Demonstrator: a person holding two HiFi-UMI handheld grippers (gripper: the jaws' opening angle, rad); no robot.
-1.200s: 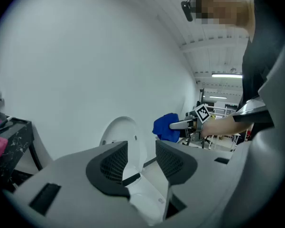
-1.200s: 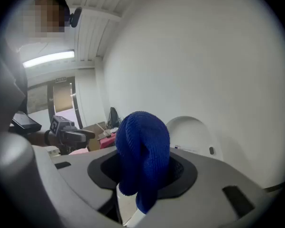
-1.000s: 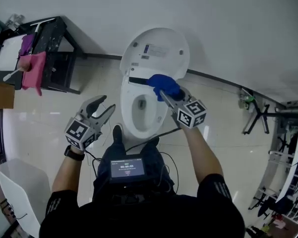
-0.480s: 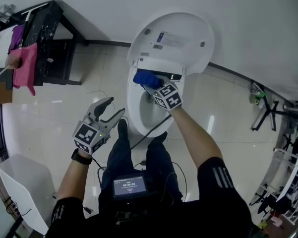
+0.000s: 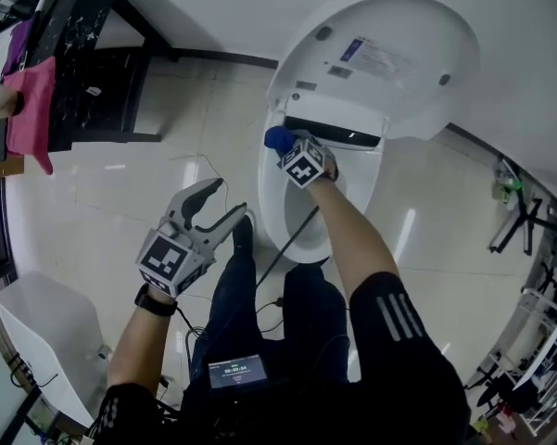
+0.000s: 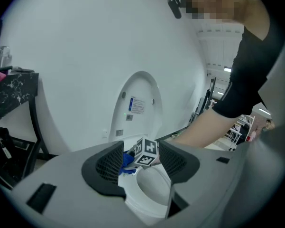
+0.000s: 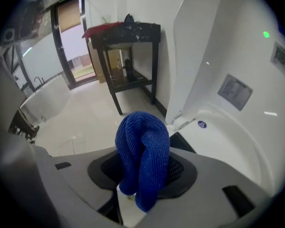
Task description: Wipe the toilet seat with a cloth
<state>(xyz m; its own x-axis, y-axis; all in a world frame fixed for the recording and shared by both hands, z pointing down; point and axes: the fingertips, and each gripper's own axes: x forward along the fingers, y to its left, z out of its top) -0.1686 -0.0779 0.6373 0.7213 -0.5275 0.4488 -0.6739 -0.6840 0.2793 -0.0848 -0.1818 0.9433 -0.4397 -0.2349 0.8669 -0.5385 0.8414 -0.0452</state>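
While we grip the blue cloth [image 7: 142, 151] bunched between the right gripper's [image 5: 287, 148] jaws, it's at the rear left edge of the toilet seat [image 5: 271, 202], by the hinge under the raised lid [image 5: 389, 54]. We can't tell if it touches the seat. Our left gripper [image 5: 225, 198] hangs over the floor [image 5: 120, 184] left of the bowl, jaws wide apart, holding nothing.
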